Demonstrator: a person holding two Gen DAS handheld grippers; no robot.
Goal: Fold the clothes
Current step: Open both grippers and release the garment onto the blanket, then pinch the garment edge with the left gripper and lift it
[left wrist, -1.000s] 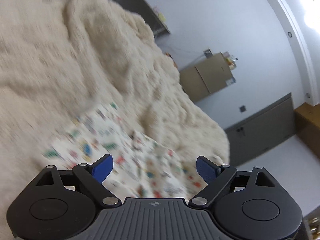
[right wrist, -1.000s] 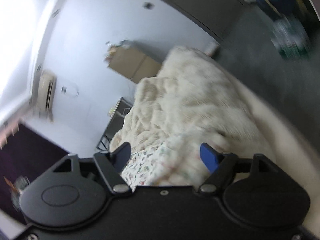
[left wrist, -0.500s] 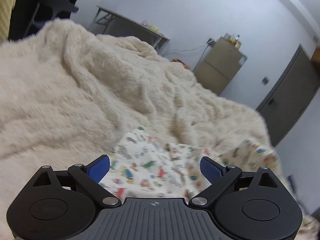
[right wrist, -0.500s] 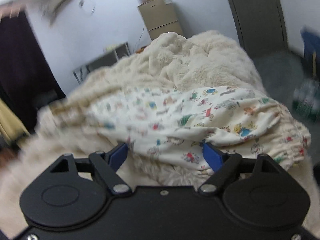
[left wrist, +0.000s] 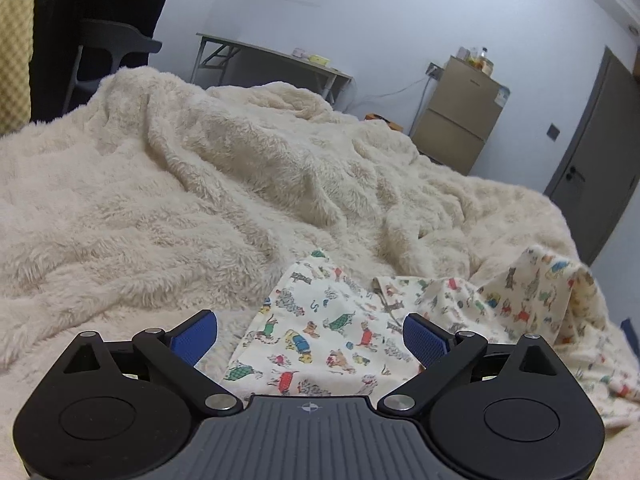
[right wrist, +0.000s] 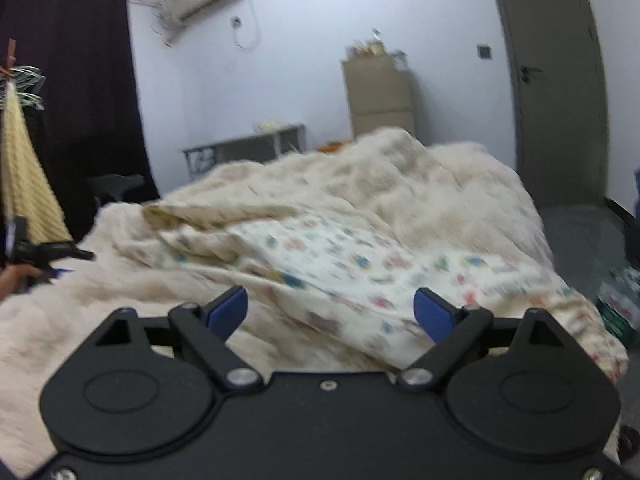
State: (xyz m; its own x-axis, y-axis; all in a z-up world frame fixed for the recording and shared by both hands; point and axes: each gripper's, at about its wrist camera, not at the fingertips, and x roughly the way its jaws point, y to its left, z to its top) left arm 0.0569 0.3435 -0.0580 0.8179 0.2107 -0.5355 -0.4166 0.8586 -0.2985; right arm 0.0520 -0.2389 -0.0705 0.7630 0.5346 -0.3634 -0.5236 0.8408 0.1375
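Observation:
A cream garment printed with small coloured animals lies crumpled on a fluffy cream blanket that covers the bed. My left gripper hovers over the garment's near left part, open, its blue pads clear of the cloth. In the right wrist view the same garment spreads across the blanket, blurred by motion. My right gripper is just in front of its near edge. Its jaws are opening, and the cloth lies beyond and below the pads, not pinched.
A folding desk, a tan cabinet and a grey door stand behind the bed. A dark chair and curtain are at the left. A hand holding a black device shows at the left edge. Green packs sit on the floor.
Both views have rolled from tilted to level. The right gripper swung across the bed, and the garment now lies straight ahead of it. Both sets of jaws stand a little wider.

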